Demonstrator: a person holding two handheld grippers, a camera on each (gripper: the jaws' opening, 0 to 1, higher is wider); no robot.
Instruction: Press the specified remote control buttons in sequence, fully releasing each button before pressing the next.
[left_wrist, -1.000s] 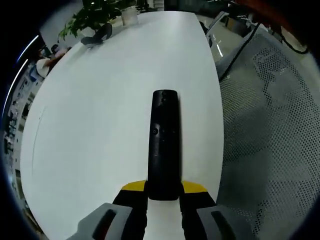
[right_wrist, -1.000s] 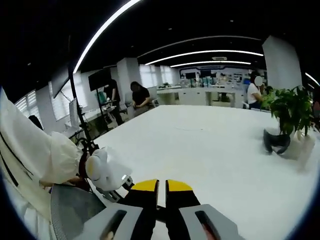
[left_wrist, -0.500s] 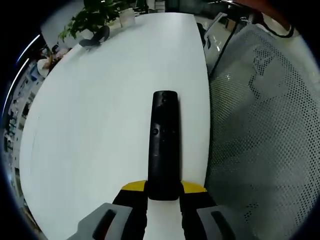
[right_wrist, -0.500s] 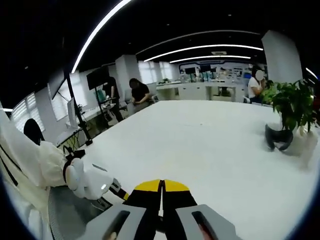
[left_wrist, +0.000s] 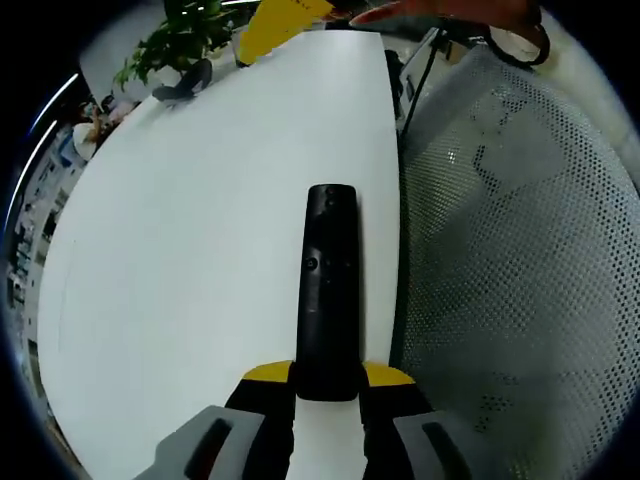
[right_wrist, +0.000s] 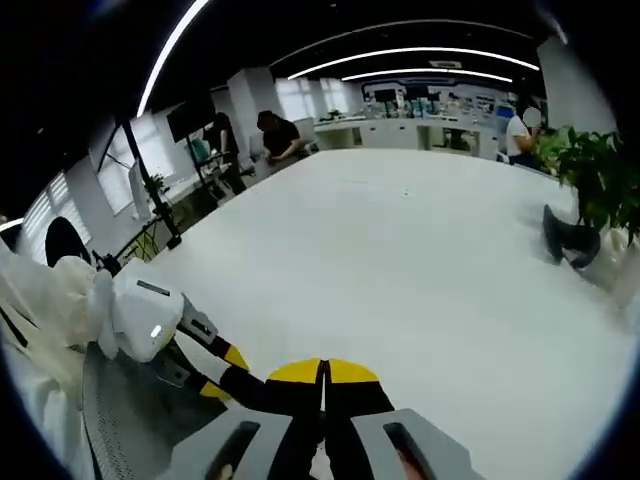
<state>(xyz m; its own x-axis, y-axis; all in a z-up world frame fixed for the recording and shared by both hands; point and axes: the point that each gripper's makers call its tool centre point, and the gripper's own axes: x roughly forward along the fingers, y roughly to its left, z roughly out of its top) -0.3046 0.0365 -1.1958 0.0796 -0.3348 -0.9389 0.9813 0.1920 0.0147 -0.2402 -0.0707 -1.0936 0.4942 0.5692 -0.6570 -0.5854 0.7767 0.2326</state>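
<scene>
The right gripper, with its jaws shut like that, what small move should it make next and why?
Probably bring the right gripper down toward the remote control, tips shut for pressing. The left gripper holds the remote by its near end above the white table, buttons up, and the right gripper's yellow tip shows far above it.

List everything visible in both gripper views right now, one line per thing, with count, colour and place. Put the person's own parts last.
remote control: one, black, held lengthwise over the table, near end between the left gripper's fingers.
table: one, white, large, under both grippers.
mesh chair: one, pale grey, perforated, beside the table edge in the left gripper view.
potted plant: one, green, on the far part of the table.
dark curved object: one, black, on the table next to the plant; cannot tell what it is.
other people: a few, at desks beyond the table.
left gripper: one, yellow-tipped, shut on the remote.
right gripper: one, yellow-tipped, fingers closed together, holding nothing.
sleeve: one, cream.
</scene>
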